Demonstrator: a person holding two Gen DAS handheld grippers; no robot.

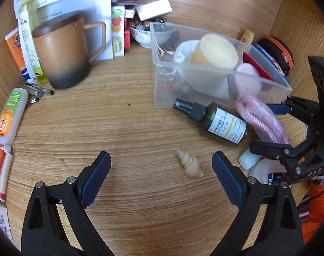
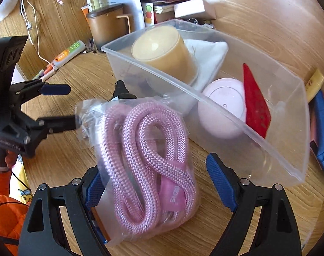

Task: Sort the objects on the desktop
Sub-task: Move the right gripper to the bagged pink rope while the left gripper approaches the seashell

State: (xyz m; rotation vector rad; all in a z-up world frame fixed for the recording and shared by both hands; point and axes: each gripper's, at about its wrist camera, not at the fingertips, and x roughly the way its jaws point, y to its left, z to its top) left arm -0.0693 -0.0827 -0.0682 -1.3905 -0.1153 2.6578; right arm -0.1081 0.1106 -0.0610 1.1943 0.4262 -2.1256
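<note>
Right wrist view, bagged pink rope (image 2: 149,162) btwn wide-apart right gripper (image 2: 155,183) pads, unclamped

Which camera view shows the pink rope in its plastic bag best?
The right wrist view: the bagged pink rope fills the middle, its coils and braid clear, between the open right gripper fingers. In the left wrist view the pink rope is a small part at the right edge, beside the clear plastic bin.
</note>
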